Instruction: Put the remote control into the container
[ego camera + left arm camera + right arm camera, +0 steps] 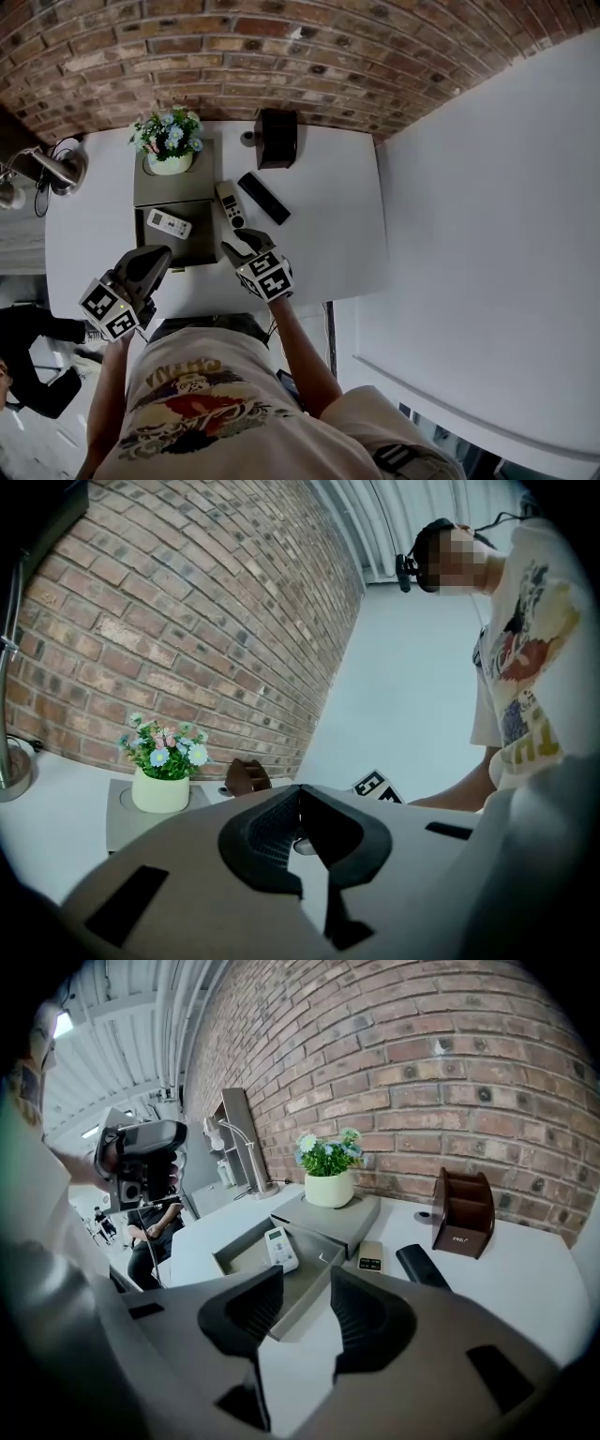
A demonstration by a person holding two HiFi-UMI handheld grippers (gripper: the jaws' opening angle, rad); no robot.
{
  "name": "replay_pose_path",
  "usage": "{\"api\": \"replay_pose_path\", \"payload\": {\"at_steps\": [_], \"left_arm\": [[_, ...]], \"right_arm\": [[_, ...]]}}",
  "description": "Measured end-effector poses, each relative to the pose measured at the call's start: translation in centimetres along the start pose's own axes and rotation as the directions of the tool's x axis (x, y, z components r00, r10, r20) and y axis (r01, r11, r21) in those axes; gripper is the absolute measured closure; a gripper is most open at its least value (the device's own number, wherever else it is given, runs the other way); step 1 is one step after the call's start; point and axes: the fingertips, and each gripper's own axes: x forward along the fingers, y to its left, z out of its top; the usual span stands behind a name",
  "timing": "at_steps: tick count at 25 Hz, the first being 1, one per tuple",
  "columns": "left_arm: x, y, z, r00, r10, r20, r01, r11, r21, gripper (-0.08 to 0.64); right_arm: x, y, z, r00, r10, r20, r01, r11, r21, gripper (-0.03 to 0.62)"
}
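Note:
A white remote control [170, 223] [279, 1247] lies inside the open drawer [202, 241] [246, 1260] of a grey container [159, 186]. A grey remote [230, 203] [370, 1256] and a black remote [263, 198] [422, 1266] rest on the white table just right of the drawer. My right gripper [242, 242] [307, 1279] hovers near the drawer's front right corner, jaws open and empty. Off the drawer's front left corner, my left gripper [157, 255] [300, 794] is shut with nothing in it.
A pot of flowers [169, 141] [328, 1180] [161, 780] stands on the container's top. A brown pen holder [277, 138] [462, 1211] sits at the back by the brick wall. A desk lamp [52, 169] stands at the far left. A seated person [28, 361] is left of the table.

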Motion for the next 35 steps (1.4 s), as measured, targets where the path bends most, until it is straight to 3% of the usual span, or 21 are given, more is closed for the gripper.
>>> {"api": "replay_pose_path", "payload": {"at_steps": [10, 28, 35], "left_arm": [[-0.2, 1.2, -1.1, 0.999, 0.042, -0.028, -0.042, 0.999, -0.034, 0.554], [0.8, 4.6, -3.3, 0.997, 0.06, -0.056, -0.067, 0.99, -0.121, 0.554], [0.5, 5.5, -3.7, 0.995, 0.085, -0.055, -0.092, 0.986, -0.142, 0.554]], "right_arm": [[2.6, -2.8, -1.9, 0.995, -0.06, -0.084, 0.06, 0.998, -0.007, 0.371], [7.0, -7.1, -5.7, 0.97, -0.099, -0.222, 0.109, 0.994, 0.03, 0.336], [8.6, -7.8, -5.5, 0.963, -0.087, -0.254, 0.098, 0.995, 0.031, 0.324]]}}
